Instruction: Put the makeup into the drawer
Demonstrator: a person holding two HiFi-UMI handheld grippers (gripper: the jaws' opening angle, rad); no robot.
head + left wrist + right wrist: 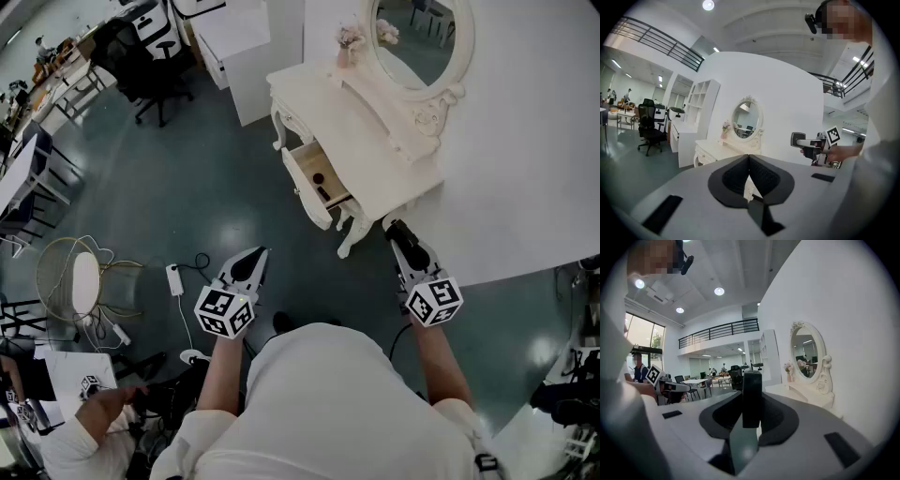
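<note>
Scene, big to small: glossy grey-green floor (pixel 197 178), white carved dressing table (pixel 323 94) with an oval white-framed mirror (pixel 417 37) against the white wall. Its shallow wood-lined drawer (pixel 307 161) is pulled open, and a small dark item (pixel 320 178) already lies in it.

The person stands back from the table.
- Left tool (pixel 256 260): pads pressed together, nothing between them.
- Right tool (pixel 400 239): pinching the black rectangular makeup stick (pixel 752 397), which pokes out well past the pads.
- The makeup is well apart from the drawer, so the carry isn't done yet.

Risks, as judged:
- The stick has a long free end, so it could pivot or slip out on a jolt.
- The drawer is narrow. The stick could catch the front panel or the table edge and probably needs lining up before release.
- If released onto the small dark item, it could roll or bounce out.
- White power strip and cable (pixel 175 278) lie on the floor near the person's feet: a trip hazard.

Writing: no brand or label is readable on the stick. The only print is the black-and-white square markers on the tool cubes (pixel 433 302).
</note>
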